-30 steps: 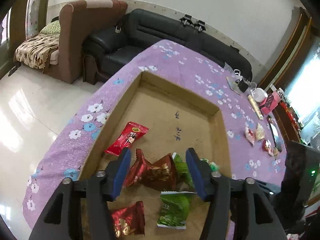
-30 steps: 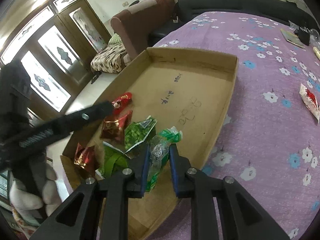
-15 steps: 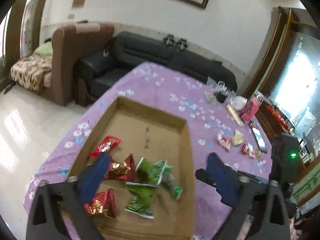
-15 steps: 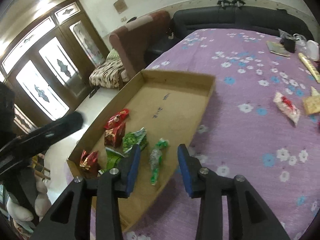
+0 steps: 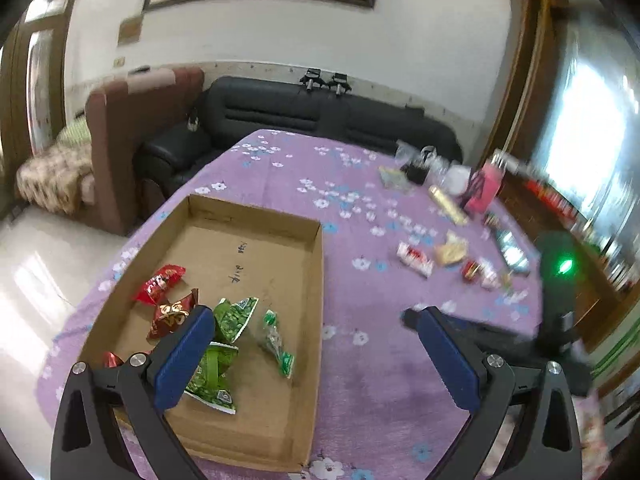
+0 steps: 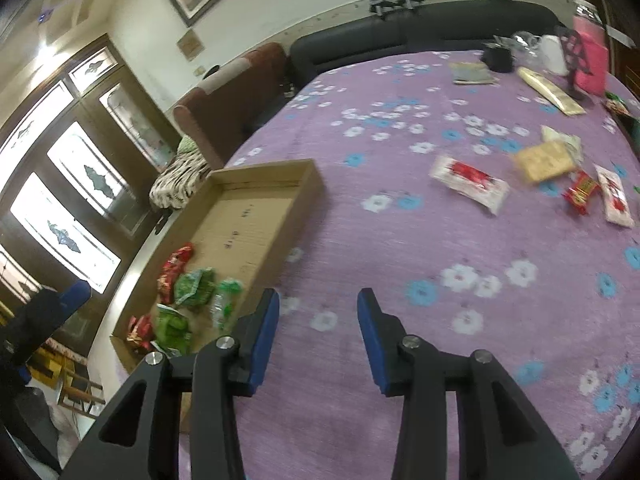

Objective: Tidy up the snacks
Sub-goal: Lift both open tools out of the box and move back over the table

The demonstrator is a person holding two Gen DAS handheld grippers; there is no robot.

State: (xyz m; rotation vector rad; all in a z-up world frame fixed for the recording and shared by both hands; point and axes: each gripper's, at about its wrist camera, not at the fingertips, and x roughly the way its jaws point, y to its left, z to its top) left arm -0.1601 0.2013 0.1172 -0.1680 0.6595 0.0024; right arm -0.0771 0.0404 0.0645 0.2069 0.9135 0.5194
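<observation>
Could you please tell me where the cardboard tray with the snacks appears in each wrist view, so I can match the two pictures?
Left wrist view: cardboard tray fills the lower left, behind the left finger.
Right wrist view: cardboard tray sits left of centre, beyond the left finger.
Shared landmark: the white-and-red snack packet lying on the purple tablecloth.

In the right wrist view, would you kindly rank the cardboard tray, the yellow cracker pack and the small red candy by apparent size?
Largest to smallest:
1. cardboard tray
2. yellow cracker pack
3. small red candy
</observation>
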